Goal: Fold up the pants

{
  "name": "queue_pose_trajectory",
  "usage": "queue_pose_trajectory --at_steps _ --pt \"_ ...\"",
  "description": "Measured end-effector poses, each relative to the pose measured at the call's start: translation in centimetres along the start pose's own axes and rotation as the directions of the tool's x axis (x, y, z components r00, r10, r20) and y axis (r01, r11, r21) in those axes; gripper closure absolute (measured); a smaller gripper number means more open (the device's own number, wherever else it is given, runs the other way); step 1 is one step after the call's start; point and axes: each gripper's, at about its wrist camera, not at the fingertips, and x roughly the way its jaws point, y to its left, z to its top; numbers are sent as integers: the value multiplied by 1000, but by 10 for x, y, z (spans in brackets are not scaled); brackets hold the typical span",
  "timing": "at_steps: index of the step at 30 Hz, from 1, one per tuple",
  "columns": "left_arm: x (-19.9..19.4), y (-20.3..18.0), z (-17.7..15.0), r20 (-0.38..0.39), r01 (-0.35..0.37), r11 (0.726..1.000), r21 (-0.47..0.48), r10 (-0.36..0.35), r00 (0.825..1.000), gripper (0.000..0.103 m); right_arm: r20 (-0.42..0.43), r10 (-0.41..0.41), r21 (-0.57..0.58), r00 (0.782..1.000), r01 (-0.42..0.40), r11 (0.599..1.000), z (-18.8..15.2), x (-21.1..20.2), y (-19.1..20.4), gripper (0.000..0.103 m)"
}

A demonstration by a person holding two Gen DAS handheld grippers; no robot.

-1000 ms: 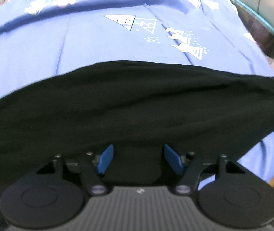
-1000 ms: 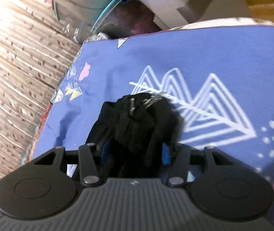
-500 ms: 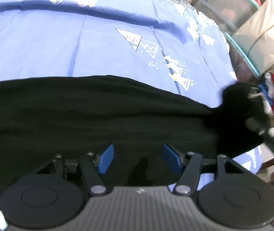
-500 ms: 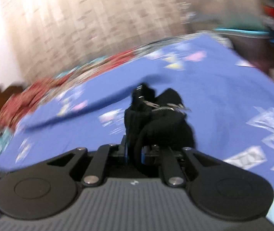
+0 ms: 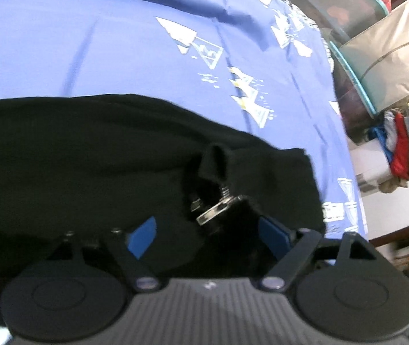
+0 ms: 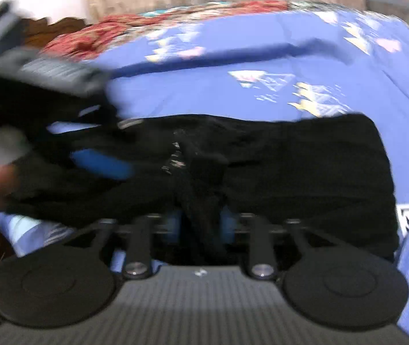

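Between the right gripper's (image 6: 200, 227) closed-in fingers sits a bunch of the black pants (image 6: 305, 166), which lie on the blue sheet (image 6: 233, 89) ahead. Left gripper (image 5: 207, 231) gapes over them, holding nothing.

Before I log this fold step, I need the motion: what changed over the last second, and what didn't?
The right gripper, shut on a bunched end of the black pants, carried it from the bed's edge across over the rest of the garment, up to the left gripper. That end now sits doubled near the left jaws. Unchanged: the left jaws open over the cloth, the right grip, the blue bedsheet.
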Motion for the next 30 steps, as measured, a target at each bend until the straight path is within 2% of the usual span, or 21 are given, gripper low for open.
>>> queue_pose_trajectory --at_steps 2,4,5,6,8,9,12,14,17,18,20,22,24,28,30 --pt "9 -4 4 -15 21 1000 -17 -21 1000 12 31 12 -74 999 -9 997 -7 -12 16 36" --pt "17 -7 5 -20 25 999 -22 -26 999 13 33 13 -129 999 -9 992 -11 -17 28 34" --pt "20 -9 5 -21 17 1000 -18 -18 1000 23 21 15 -127 1000 -12 992 -9 -15 30 33" --pt "23 -10 4 -24 12 1000 -9 -12 1000 42 12 23 -105 1000 -22 994 -11 -15 29 33" --pt "28 -10 1 -41 26 1000 0 -26 999 57 2 37 -66 999 -36 997 -10 -14 25 33" --pt "29 -10 0 -36 27 1000 5 -27 999 61 2 23 -74 1000 -22 997 -9 -14 28 34" --pt "20 -5 -2 -10 45 999 -5 -45 999 62 70 -22 -138 997 32 990 -6 -24 42 34" --pt "9 2 -1 23 37 999 -26 -36 999 64 100 -39 -178 994 56 982 -5 -26 51 30" --pt "-7 17 1 81 21 998 -60 -16 997 64 52 6 -212 999 5 977 -8 -19 59 23" --pt "-12 22 3 88 18 997 -81 -11 996 64 37 -6 -241 999 15 970 -9 -16 63 23" --pt "-18 28 5 93 17 995 -103 -7 996 63 60 -34 -260 998 48 964 -9 -20 63 25" --pt "-24 29 5 107 5 995 -100 6 994 59 104 -44 -203 994 65 977 -3 -33 49 25" --pt "-26 27 4 108 3 996 -94 7 994 52 157 -97 -120 983 117 986 3 -49 27 25" --pt "-29 13 13 117 19 999 -50 -13 993 52 205 -177 98 963 160 982 0 -81 -28 28" --pt "-29 -6 24 135 10 1000 12 -12 991 52 179 -241 178 954 210 961 -6 -88 -54 52"
